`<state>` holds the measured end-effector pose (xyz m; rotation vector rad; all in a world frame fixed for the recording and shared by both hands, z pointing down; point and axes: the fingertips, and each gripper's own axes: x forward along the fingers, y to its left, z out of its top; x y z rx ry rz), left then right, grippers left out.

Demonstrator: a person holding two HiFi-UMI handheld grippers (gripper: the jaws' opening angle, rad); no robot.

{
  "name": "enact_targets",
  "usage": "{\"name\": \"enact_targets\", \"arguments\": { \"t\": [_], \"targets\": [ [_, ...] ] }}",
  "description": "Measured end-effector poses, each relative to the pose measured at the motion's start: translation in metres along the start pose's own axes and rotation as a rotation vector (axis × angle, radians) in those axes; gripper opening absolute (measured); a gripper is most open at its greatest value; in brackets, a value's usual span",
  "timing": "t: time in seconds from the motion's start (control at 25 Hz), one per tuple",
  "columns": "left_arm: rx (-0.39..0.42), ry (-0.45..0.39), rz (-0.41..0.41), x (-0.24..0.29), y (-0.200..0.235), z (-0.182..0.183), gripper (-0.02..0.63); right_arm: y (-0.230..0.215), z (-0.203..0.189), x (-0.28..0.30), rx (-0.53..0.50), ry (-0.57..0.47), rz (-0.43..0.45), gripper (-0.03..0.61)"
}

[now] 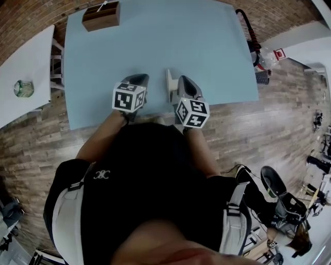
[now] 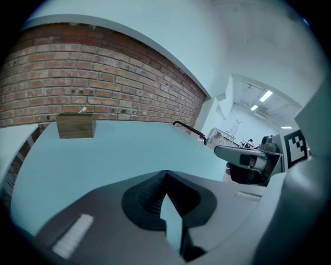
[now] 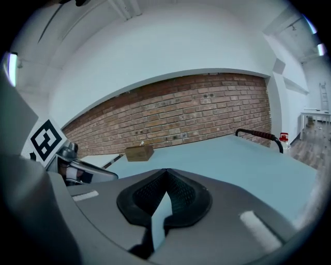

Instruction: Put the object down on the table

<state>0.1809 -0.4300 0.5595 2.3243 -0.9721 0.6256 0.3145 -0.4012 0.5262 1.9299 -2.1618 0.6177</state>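
We hold the left gripper (image 2: 164,176) and the right gripper (image 3: 165,173) with their jaws pressed together and both empty, so nothing is in hand to set down. The only candidate we see is the brown wooden box (image 1: 101,15) on the light blue counter (image 1: 207,46). Both grippers sit well apart from that box, which lies ahead and leftward of them; the left gripper is nearer.

Head looks down; 2 gripper views seemingly share the table (image 1: 181,41).
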Motion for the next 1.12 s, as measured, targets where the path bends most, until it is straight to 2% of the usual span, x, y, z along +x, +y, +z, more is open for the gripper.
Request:
{"name": "enact_targets", "arguments": {
  "t": [0.24,1.12],
  "targets": [
    [0.028,-0.01,-0.019,0.001,-0.01,0.004,0.0,-0.002,-0.001,-0.009,-0.022,-0.011,-0.018,0.012],
    [0.032,0.016,-0.028,0.001,-0.02,-0.008,0.0,-0.018,-0.016,-0.017,0.005,0.029,-0.062,0.014]
  ]
}}
